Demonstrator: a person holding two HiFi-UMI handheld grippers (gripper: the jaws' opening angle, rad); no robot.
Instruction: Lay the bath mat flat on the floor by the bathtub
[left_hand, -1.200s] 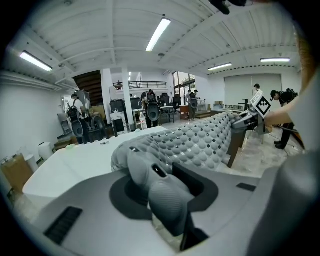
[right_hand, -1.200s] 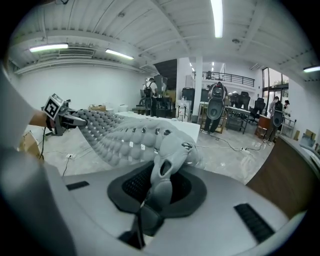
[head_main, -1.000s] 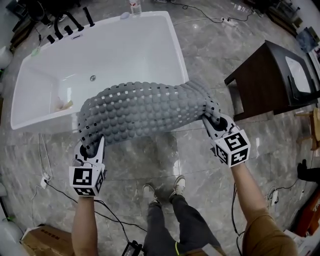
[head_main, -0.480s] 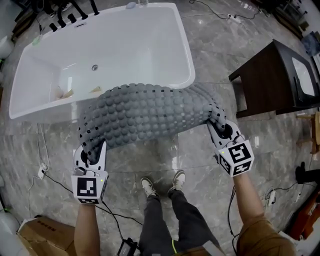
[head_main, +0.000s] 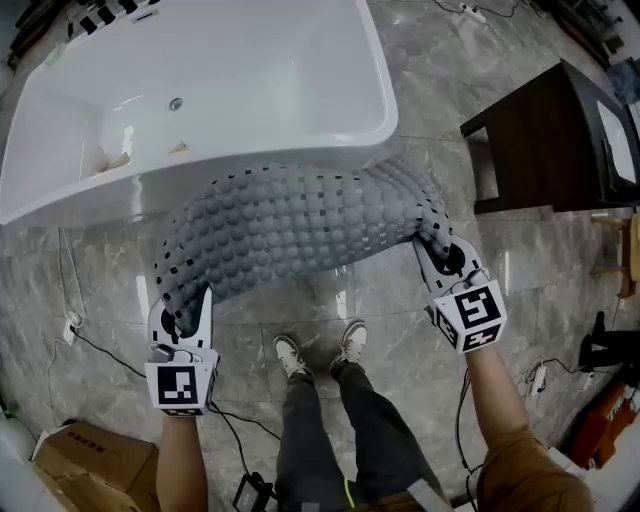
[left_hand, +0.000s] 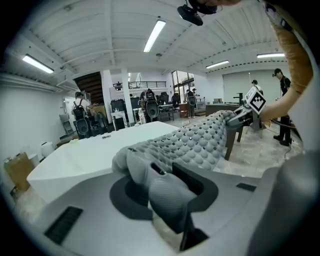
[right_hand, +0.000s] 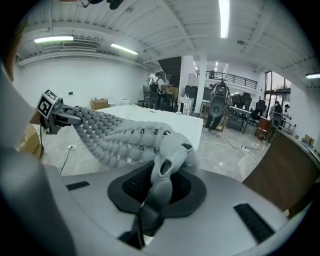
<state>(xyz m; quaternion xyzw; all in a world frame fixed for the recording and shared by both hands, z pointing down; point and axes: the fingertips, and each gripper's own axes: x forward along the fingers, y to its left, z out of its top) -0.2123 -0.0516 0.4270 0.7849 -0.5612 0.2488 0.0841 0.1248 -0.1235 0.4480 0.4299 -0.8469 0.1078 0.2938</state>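
Note:
A grey bubbled bath mat (head_main: 300, 232) hangs stretched between my two grippers, above the marble floor in front of the white bathtub (head_main: 250, 70). My left gripper (head_main: 183, 318) is shut on the mat's near left corner. My right gripper (head_main: 444, 252) is shut on its right corner. In the left gripper view the mat (left_hand: 195, 142) bunches between the jaws and runs off to the right gripper (left_hand: 239, 115). The right gripper view shows the mat (right_hand: 125, 140) pinched at its jaws and reaching to the left gripper (right_hand: 62, 117). The mat's far edge sags near the tub's front wall.
A dark wooden cabinet (head_main: 550, 140) stands to the right of the tub. The person's legs and shoes (head_main: 318, 355) are just behind the mat. Cables (head_main: 100, 345) trail over the floor at left, and a cardboard box (head_main: 80, 475) sits at the lower left.
Both grippers have come down with the mat. The mat now hangs lower, in front of the tub's wall, where before it hung over the rim. The grips have not changed.

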